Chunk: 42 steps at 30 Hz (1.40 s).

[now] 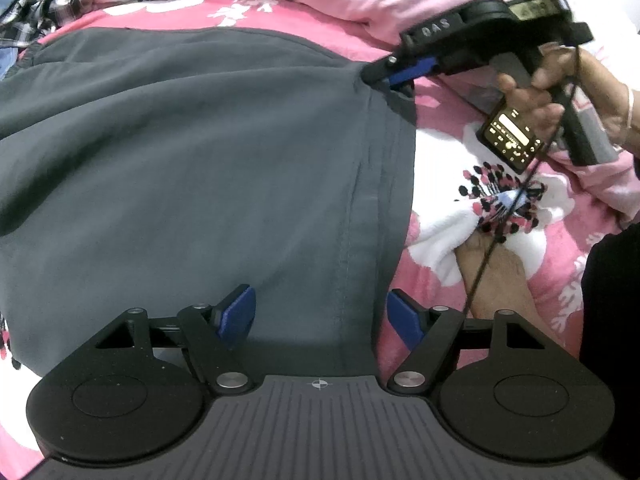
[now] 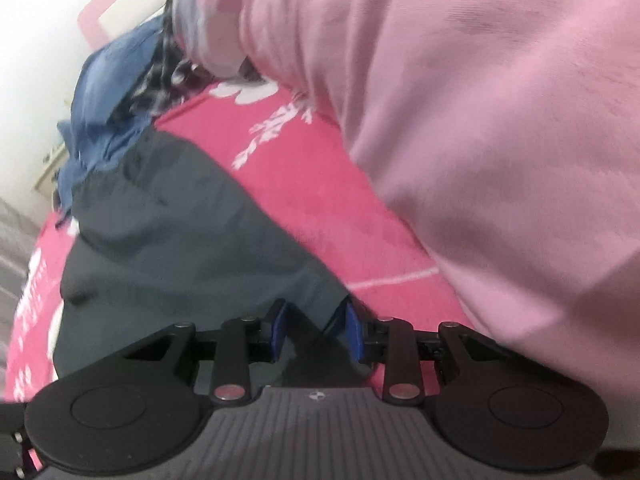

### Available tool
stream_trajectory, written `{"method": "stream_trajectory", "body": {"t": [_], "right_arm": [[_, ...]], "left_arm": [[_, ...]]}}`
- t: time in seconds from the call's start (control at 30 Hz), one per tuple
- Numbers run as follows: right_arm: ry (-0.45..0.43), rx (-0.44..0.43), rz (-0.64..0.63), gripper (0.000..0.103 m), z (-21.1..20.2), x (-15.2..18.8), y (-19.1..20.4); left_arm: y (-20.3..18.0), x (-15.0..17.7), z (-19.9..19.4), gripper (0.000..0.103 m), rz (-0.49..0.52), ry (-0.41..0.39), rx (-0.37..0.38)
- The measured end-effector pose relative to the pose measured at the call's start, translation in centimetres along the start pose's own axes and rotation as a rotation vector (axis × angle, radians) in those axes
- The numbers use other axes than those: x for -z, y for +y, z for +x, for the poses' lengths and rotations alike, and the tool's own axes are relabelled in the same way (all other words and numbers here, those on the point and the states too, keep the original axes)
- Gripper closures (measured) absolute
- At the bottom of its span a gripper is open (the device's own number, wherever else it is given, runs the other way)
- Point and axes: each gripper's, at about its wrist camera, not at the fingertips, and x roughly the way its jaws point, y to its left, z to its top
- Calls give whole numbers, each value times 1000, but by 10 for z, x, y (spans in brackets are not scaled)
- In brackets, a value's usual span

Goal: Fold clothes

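Left gripper (image 1: pixel 318 316) hovers low over the near edge of the grey garment (image 1: pixel 192 168), fingers spread wide and empty. Right gripper (image 2: pixel 316 334), gripped by a hand (image 1: pixel 560 84), reaches to the garment's far corner, its blue pads (image 2: pixel 352 332) apparently pinching the soft matte cloth. The garment lies flat on a fleecy pink floral blanket (image 1: pixel 460 232)

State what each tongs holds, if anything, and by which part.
The right tongs grip the grey garment at its far right corner. The left tongs are open over its near edge, holding nothing.
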Motion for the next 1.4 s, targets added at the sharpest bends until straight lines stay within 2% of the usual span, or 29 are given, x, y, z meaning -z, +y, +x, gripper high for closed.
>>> {"method": "stream_trajectory", "body": {"t": [0.03, 0.07, 0.1, 0.17, 0.43, 0.6, 0.93, 1.03, 1.1, 1.17, 1.2, 1.33, 1.4], "right_arm": [[-3, -4, 10, 71, 2, -1, -1], [-6, -8, 19, 77, 4, -2, -2], [-13, -5, 24, 88, 3, -3, -2], [-25, -2, 20, 99, 0, -2, -1], [-72, 84, -68, 101, -26, 10, 14], [-86, 131, -72, 101, -37, 11, 9], [-82, 183, -120, 100, -19, 12, 9], [-49, 205, -145, 98, -11, 15, 9], [-50, 239, -174, 85, -13, 16, 12], [-71, 266, -220, 79, -24, 16, 21], [-67, 246, -259, 74, -21, 10, 32], [-49, 161, -416, 69, -13, -13, 76], [-41, 119, -494, 66, -9, -25, 98]], "left_arm": [[0, 0, 0, 30, -2, 0, 1], [0, 0, -1, 30, -4, -1, 2], [1, 0, -1, 31, -6, -1, 2], [1, 0, -2, 32, -11, -4, 4], [1, 0, -4, 32, -15, -13, 13], [-3, 1, -7, 34, 2, -24, 20], [-1, 4, -4, 34, -5, -15, 6], [0, 4, -4, 34, -9, -13, 1], [2, 4, -8, 34, -13, -16, -3], [3, 3, -11, 34, -16, -18, -7], [6, 2, -15, 33, -28, -28, -1], [26, -3, -35, 31, -92, -75, 37], [35, -7, -38, 31, -103, -75, 31]]}}
